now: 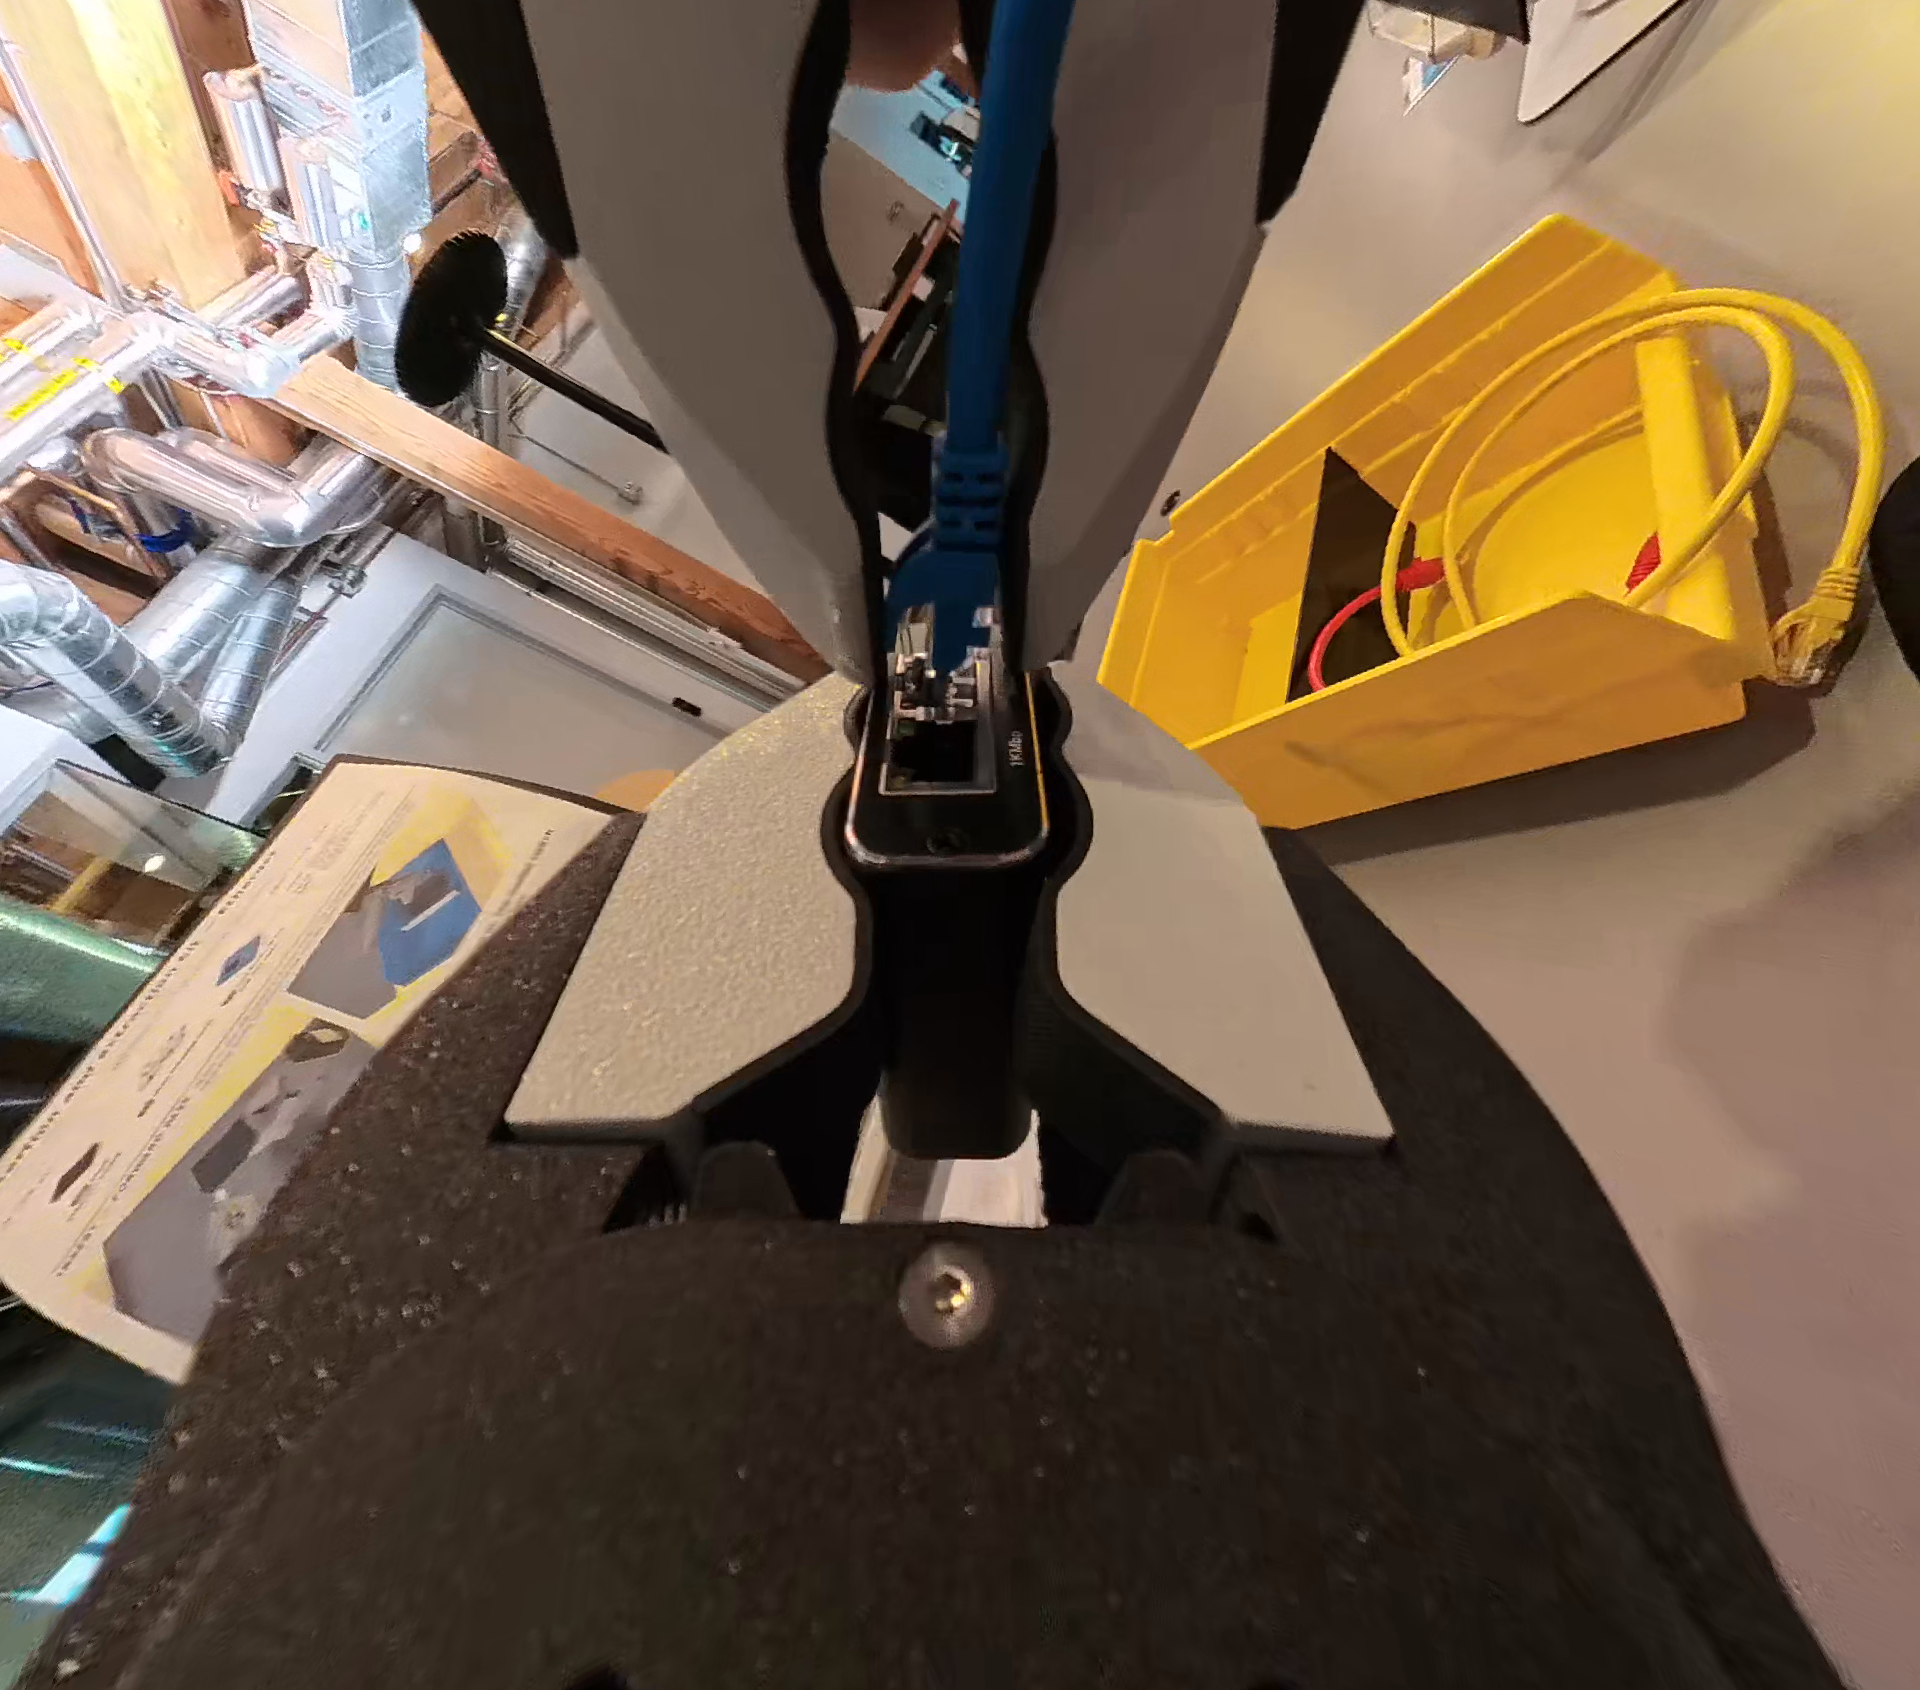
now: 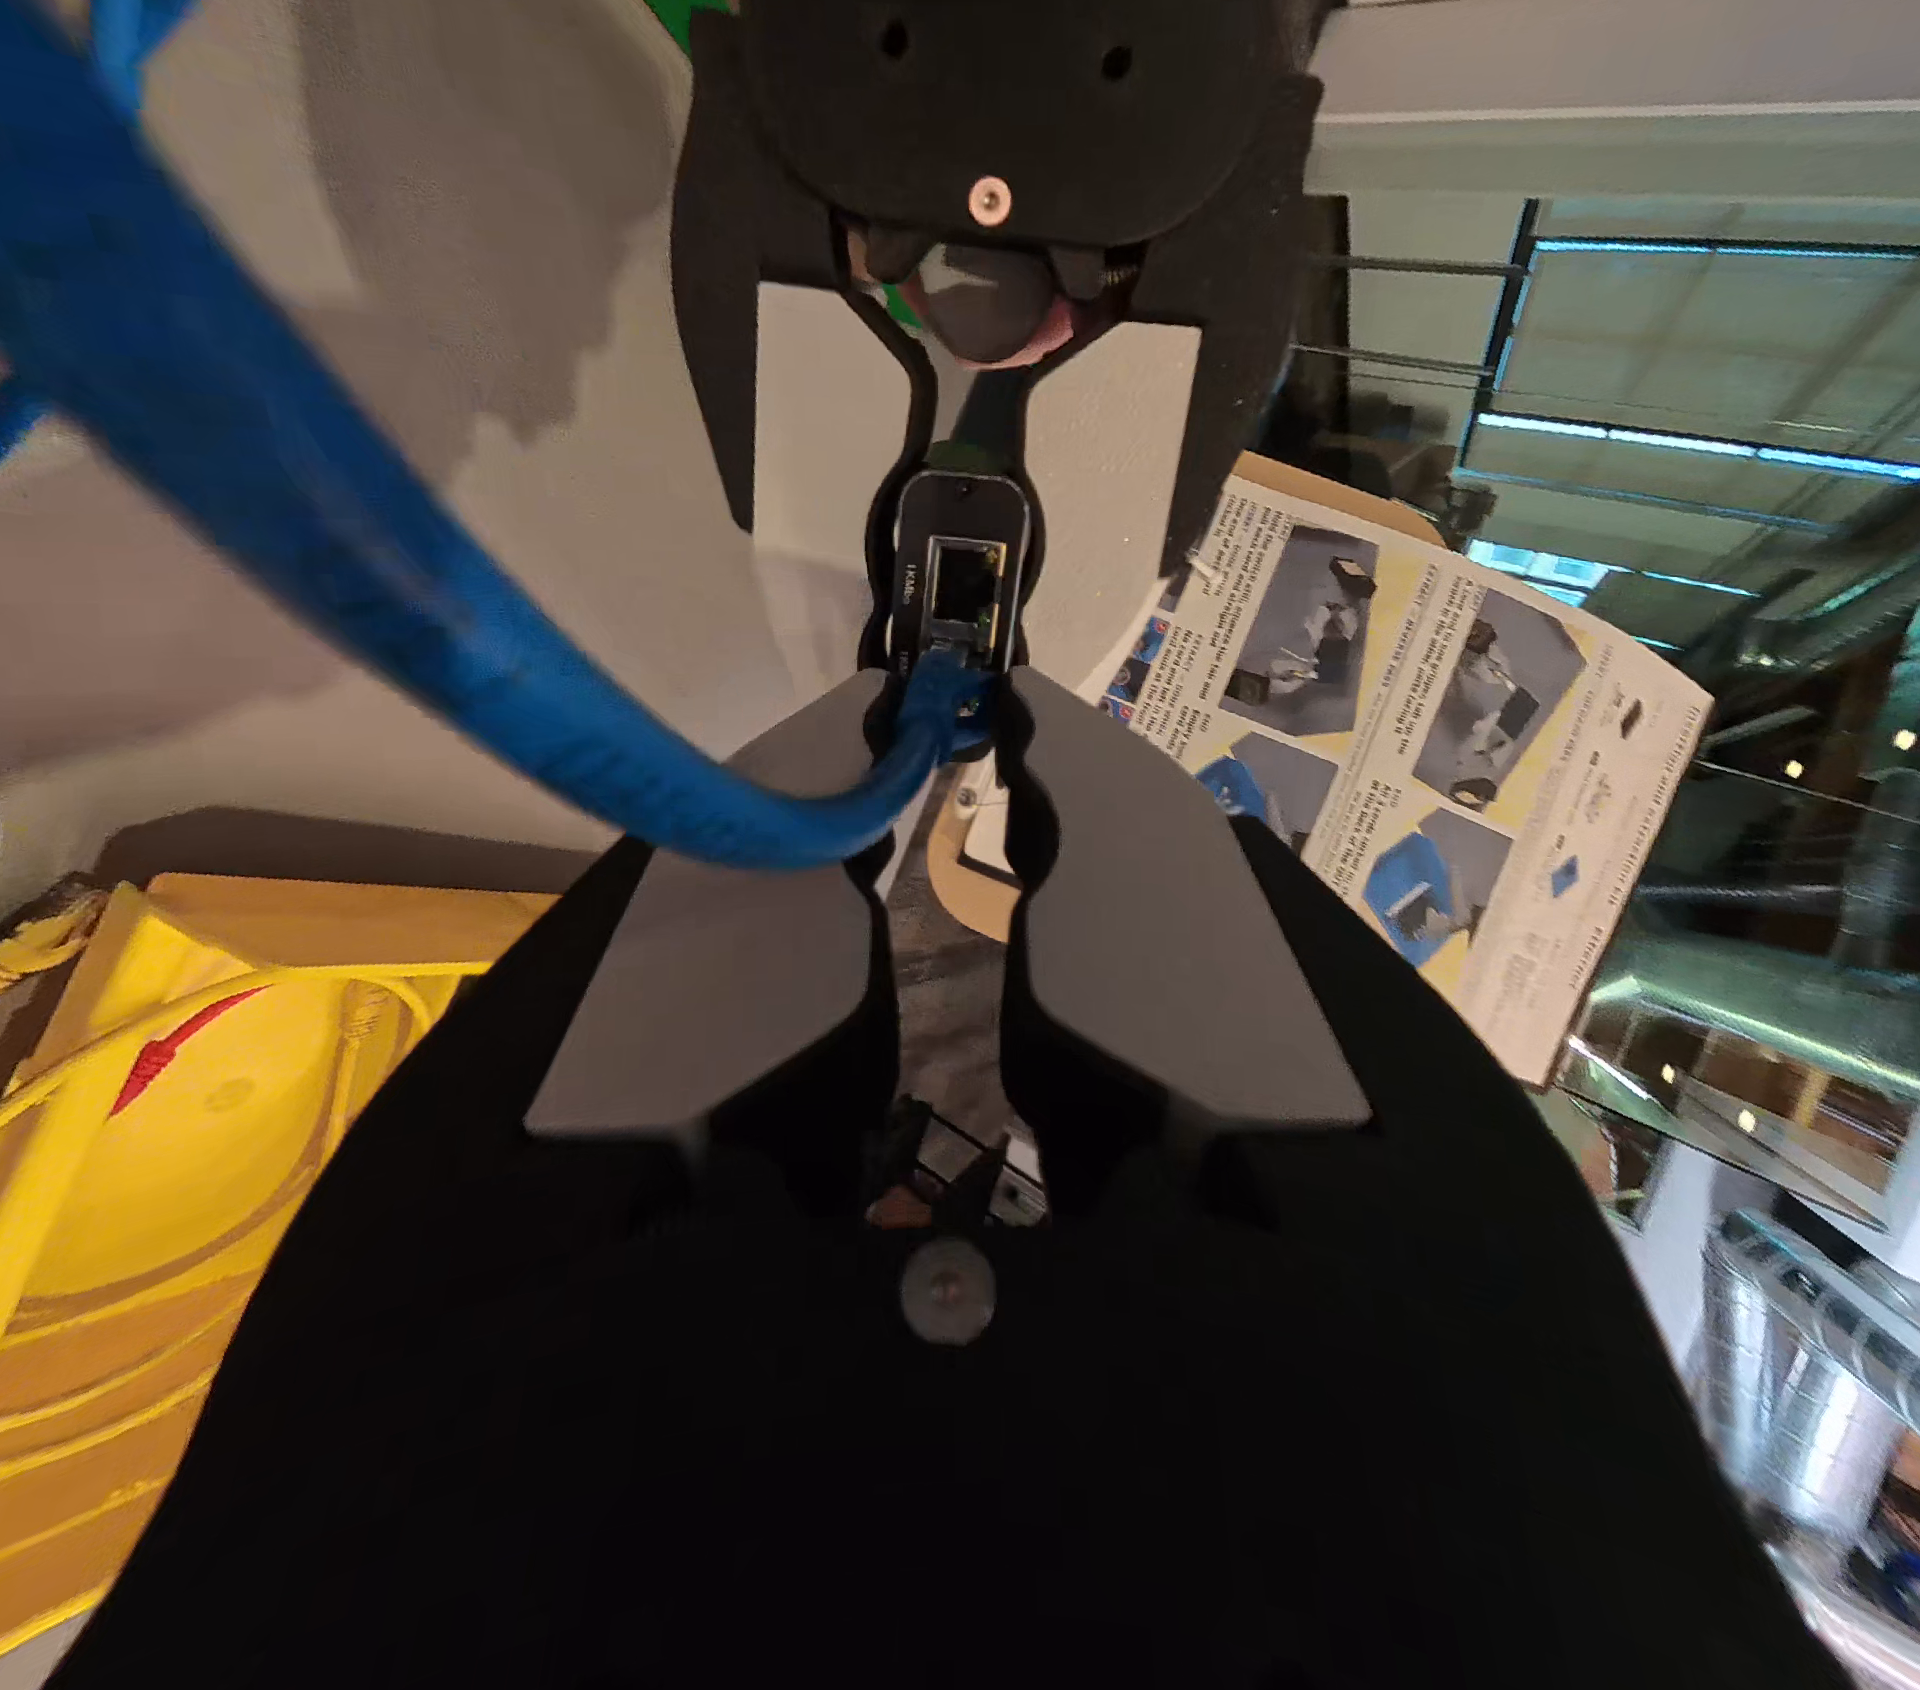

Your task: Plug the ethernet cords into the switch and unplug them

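The left claw [image 1: 951,767] and the right claw [image 2: 940,700] meet tip to tip, each with its jaws clamped nearly together.

You have writing in two places — a short white marking beside the ports on the small black metal-rimmed switch [image 1: 943,793], and dense print on the illustrated cardboard instruction sheet [image 2: 1392,767] — neither repeated here.

A pale grey surface [image 1: 1558,1069] carries a yellow bin [image 1: 1455,705] on its right side, a yellow cable [image 1: 1849,445] spilling over the rim
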